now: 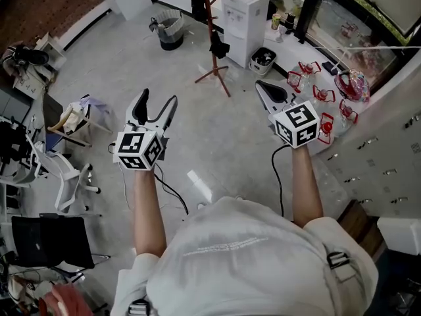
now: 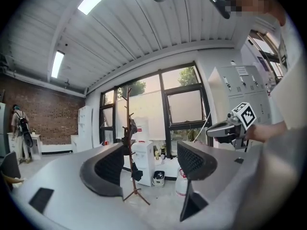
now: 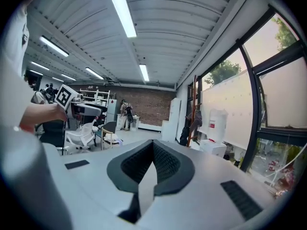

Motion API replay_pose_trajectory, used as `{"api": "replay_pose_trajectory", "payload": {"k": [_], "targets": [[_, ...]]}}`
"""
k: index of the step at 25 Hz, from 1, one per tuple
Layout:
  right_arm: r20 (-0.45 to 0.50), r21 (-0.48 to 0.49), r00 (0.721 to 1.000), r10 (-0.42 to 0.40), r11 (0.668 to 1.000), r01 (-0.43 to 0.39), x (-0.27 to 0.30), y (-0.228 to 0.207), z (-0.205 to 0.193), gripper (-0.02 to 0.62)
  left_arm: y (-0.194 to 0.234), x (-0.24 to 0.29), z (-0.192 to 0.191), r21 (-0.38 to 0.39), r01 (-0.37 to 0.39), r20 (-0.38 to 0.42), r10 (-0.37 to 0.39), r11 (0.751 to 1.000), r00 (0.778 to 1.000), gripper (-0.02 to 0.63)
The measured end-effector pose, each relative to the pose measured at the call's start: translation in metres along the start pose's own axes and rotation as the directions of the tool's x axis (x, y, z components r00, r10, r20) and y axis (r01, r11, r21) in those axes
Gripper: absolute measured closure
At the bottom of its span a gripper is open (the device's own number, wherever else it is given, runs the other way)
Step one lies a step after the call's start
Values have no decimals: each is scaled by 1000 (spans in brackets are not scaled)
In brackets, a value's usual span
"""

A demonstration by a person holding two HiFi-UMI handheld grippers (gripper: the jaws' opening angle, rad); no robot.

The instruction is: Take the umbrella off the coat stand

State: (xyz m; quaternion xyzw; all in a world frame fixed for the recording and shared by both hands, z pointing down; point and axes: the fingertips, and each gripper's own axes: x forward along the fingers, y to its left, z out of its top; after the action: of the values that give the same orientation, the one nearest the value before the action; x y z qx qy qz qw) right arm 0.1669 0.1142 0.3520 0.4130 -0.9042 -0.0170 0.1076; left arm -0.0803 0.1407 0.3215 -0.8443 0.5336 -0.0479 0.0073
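A reddish-brown coat stand (image 1: pixel 212 41) rises from the grey floor ahead of me. A small dark folded umbrella (image 1: pixel 219 47) hangs low on its pole. In the left gripper view the coat stand (image 2: pixel 129 143) shows between the jaws, far off, with the umbrella (image 2: pixel 136 173) dangling near its legs. My left gripper (image 1: pixel 160 96) (image 2: pixel 151 152) is open and holds nothing. My right gripper (image 1: pixel 258 83) (image 3: pixel 153 143) is shut and empty, to the right of the stand. Both are well short of it. The right gripper view shows the stand (image 3: pixel 194 111) off to the right.
A white water dispenser (image 1: pixel 245 25) and a small basket (image 1: pixel 263 59) stand just behind the stand, a bin (image 1: pixel 171 33) to its left. White chairs (image 1: pixel 66 170) crowd the left. Red items (image 1: pixel 322 94) lie by grey lockers (image 1: pixel 388 157) on the right. A person (image 2: pixel 20 128) stands far back.
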Motion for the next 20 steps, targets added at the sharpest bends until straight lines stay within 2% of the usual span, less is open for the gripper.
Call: {"api": "replay_pose_trajectory", "payload": {"k": [4, 12, 20], "targets": [[-15, 10, 999, 45, 999, -45, -3, -9, -16, 572, -11, 9, -12, 8, -27, -44, 27, 1000, 999, 249], [-9, 51, 998, 56, 997, -55, 0, -37, -33, 572, -22, 35, -27, 30, -40, -96, 42, 999, 994, 239], [12, 143, 1000, 29, 989, -31, 46, -65, -36, 572, 11, 80, -33, 43, -13, -40, 15, 999, 999, 238]]}}
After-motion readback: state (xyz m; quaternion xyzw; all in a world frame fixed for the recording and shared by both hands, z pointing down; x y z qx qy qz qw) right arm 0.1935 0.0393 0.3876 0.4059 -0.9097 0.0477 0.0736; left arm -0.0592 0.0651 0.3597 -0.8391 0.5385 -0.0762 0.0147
